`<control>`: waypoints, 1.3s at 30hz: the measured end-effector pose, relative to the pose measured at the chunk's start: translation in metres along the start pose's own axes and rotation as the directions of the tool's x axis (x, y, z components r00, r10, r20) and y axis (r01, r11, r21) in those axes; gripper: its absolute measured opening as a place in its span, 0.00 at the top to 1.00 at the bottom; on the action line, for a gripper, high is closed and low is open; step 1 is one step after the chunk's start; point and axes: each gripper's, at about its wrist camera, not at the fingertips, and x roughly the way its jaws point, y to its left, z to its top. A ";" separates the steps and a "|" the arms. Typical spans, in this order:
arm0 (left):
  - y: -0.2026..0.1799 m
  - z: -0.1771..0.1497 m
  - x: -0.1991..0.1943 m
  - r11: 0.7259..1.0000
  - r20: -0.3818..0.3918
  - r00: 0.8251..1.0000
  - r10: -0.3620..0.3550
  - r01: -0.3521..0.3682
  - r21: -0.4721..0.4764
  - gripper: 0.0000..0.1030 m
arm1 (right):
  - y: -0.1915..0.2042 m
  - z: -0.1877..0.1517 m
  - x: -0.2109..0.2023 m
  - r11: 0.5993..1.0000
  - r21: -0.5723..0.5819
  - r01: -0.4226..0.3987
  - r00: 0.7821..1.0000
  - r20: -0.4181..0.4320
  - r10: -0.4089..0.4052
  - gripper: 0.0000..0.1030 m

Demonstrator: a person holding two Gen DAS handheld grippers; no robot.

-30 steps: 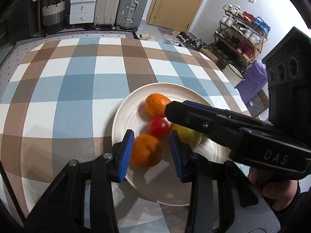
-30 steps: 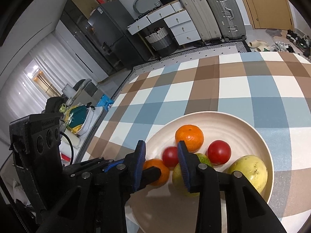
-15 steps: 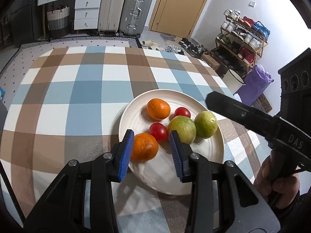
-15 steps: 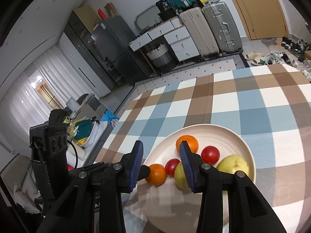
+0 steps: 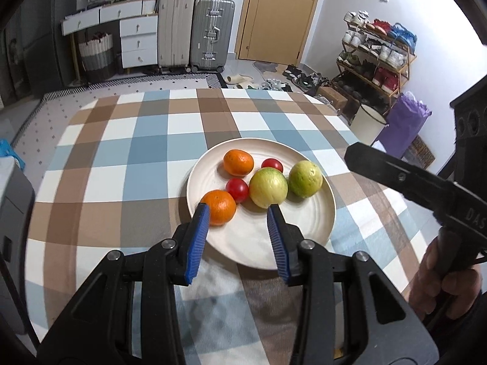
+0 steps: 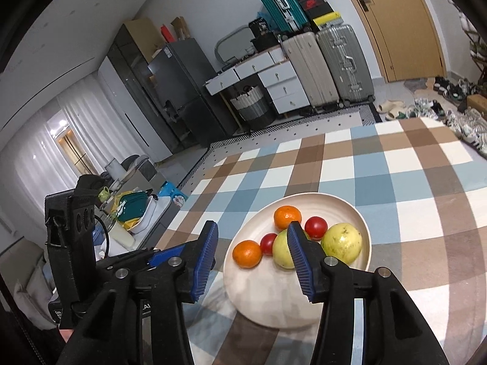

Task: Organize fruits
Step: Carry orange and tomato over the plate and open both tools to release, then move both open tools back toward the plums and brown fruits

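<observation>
A cream plate sits on the checked tablecloth and holds two oranges, two red tomatoes and two green guavas. My left gripper is open and empty, raised above the plate's near rim. My right gripper is open and empty, above the plate's left rim. The same fruit shows in the right wrist view: an orange, a tomato, a guava.
The checked tablecloth covers the table. Suitcases, white drawers and a door stand behind it. A shoe rack and a white bin are at the right. The right hand's tool body is right of the plate.
Both grippers have pulled back and up from the plate and opened wider. The right gripper no longer crosses over the fruit. All fruit stays on the plate.
</observation>
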 end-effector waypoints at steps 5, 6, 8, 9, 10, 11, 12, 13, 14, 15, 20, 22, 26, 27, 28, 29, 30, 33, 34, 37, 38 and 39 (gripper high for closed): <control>-0.014 -0.012 -0.021 0.999 0.025 1.000 0.015 -0.016 0.030 0.58 | 0.012 -0.012 -0.022 0.999 -0.043 -0.001 1.000 0.026 0.002 0.53; -0.017 -0.014 -0.025 0.999 0.031 0.999 0.015 -0.017 0.035 0.57 | 0.014 -0.015 -0.025 0.999 -0.047 0.001 1.000 0.029 0.001 0.53; -0.023 -0.021 -0.034 0.999 0.039 0.999 0.018 -0.020 0.044 0.51 | 0.016 -0.022 -0.034 0.999 -0.052 0.002 0.999 0.037 0.000 0.53; -0.026 -0.023 -0.037 0.999 0.041 0.999 0.019 -0.021 0.048 0.50 | 0.017 -0.024 -0.036 0.999 -0.053 0.002 0.999 0.037 0.000 0.52; -0.028 -0.026 -0.040 0.998 0.042 0.999 0.021 -0.023 0.052 0.49 | 0.017 -0.028 -0.040 0.999 -0.054 0.006 0.999 0.038 -0.004 0.52; -0.030 -0.028 -0.043 0.998 0.043 0.999 0.022 -0.024 0.053 0.48 | 0.017 -0.031 -0.043 0.998 -0.054 0.012 0.999 0.038 -0.010 0.51; -0.033 -0.031 -0.046 0.998 0.045 0.999 0.022 -0.024 0.054 0.48 | 0.016 -0.035 -0.048 0.999 -0.049 0.016 0.999 0.040 -0.014 0.50; -0.035 -0.034 -0.050 0.998 0.048 0.999 0.023 -0.025 0.054 0.45 | 0.017 -0.038 -0.051 0.999 -0.046 0.015 0.999 0.041 -0.013 0.49; -0.037 -0.036 -0.054 0.998 0.053 0.998 0.027 -0.030 0.050 0.40 | 0.017 -0.040 -0.054 0.999 -0.046 0.016 0.999 0.042 -0.014 0.48; -0.038 -0.040 -0.059 0.998 0.062 0.997 0.039 -0.042 0.043 0.36 | 0.018 -0.043 -0.058 0.999 -0.048 0.022 0.999 0.044 -0.020 0.47; -0.038 -0.056 -0.078 0.998 0.099 0.993 0.064 -0.064 0.000 0.22 | 0.024 -0.057 -0.077 0.996 -0.077 0.041 0.997 0.065 -0.036 0.33; -0.037 -0.062 -0.081 0.998 0.098 0.993 0.069 -0.068 -0.009 0.21 | 0.026 -0.064 -0.083 0.995 -0.090 0.049 0.997 0.064 -0.043 0.32; -0.037 -0.076 -0.091 0.998 0.110 0.992 0.063 -0.060 -0.026 0.17 | 0.029 -0.078 -0.093 0.993 -0.099 0.063 0.997 0.056 -0.057 0.28; -0.037 -0.081 -0.095 0.998 0.118 0.992 0.050 -0.047 -0.031 0.14 | 0.031 -0.083 -0.096 0.991 -0.112 0.076 0.996 0.058 -0.070 0.26; -0.037 -0.085 -0.097 0.999 0.124 0.991 0.043 -0.039 -0.036 0.08 | 0.032 -0.087 -0.097 0.989 -0.122 0.086 0.995 0.059 -0.079 0.25; -0.037 -0.090 -0.100 0.998 0.130 0.991 0.041 -0.036 -0.041 0.02 | 0.032 -0.090 -0.099 0.987 -0.130 0.093 0.995 0.059 -0.086 0.25; -0.038 -0.095 -0.102 0.998 0.140 0.989 0.040 -0.033 -0.050 0.01 | 0.033 -0.095 -0.101 0.987 -0.133 0.094 0.995 0.054 -0.088 0.25; -0.038 -0.107 -0.106 0.998 0.143 0.989 0.033 -0.025 -0.060 0.01 | 0.033 -0.106 -0.105 0.986 -0.135 0.094 0.995 0.044 -0.089 0.25; -0.039 -0.110 -0.106 0.998 0.141 0.989 0.034 -0.025 -0.062 0.01 | 0.033 -0.110 -0.105 0.986 -0.138 0.099 0.995 0.041 -0.094 0.25; -0.038 -0.123 -0.104 0.997 0.124 0.991 0.042 -0.033 -0.074 0.01 | 0.031 -0.121 -0.108 0.985 -0.137 0.107 0.994 0.028 -0.104 0.24; -0.037 -0.127 -0.102 0.996 0.116 0.992 0.044 -0.035 -0.079 0.01 | 0.030 -0.123 -0.108 0.985 -0.137 0.107 0.994 0.024 -0.105 0.21; -0.035 -0.130 -0.100 0.996 0.107 0.993 0.045 -0.036 -0.087 0.01 | 0.030 -0.126 -0.109 0.984 -0.137 0.111 0.994 0.022 -0.108 0.17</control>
